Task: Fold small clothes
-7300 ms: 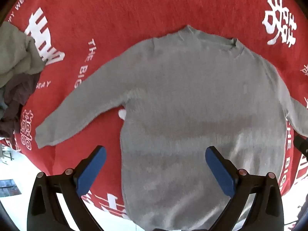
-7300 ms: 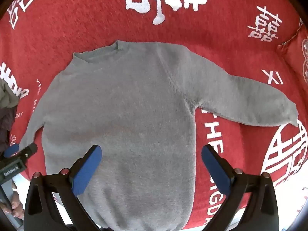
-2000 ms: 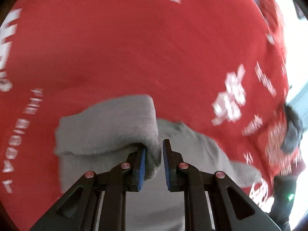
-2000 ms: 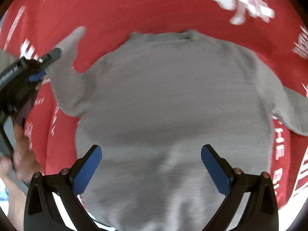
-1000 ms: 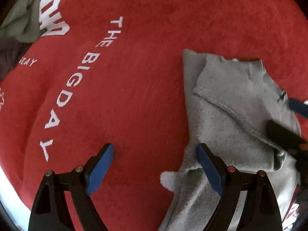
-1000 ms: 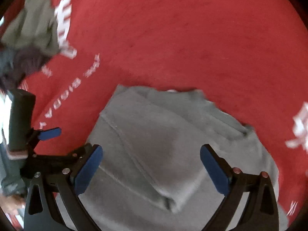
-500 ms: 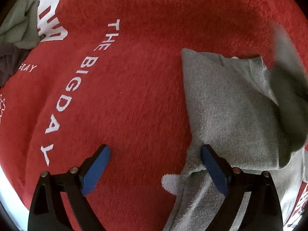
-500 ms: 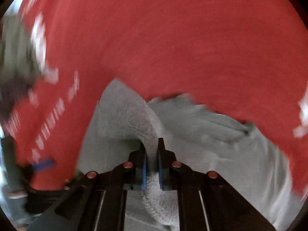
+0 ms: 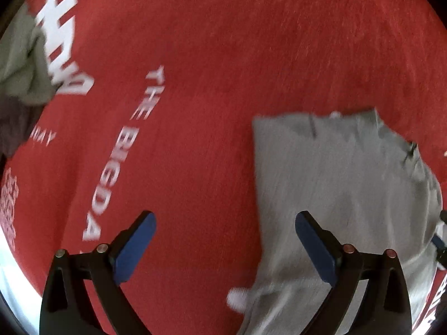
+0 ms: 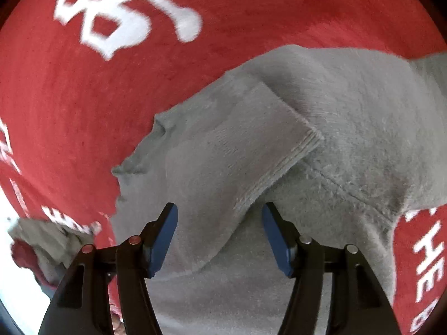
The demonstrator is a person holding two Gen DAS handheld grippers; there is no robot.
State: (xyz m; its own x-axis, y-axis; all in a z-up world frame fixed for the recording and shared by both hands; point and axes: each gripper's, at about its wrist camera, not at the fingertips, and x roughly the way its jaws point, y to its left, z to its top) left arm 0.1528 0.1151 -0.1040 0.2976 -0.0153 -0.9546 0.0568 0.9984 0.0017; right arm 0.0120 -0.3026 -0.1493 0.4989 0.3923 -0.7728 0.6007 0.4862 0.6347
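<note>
Two sleeves folded inward: grey sweater on the red blanket. Right gripper, jaws just opening, hangs over the laid cuff, pinching nothing; left gripper gapes empty beside the folded edge. Next, presumably, hem to collar.

Left wrist view motion-blurred; grey sweater cut off by bottom and right edges; olive and dark clothes clipped at left edge; right wrist view: sweater hem runs out of frame, small grey heap blurred, unidentifiable.
</note>
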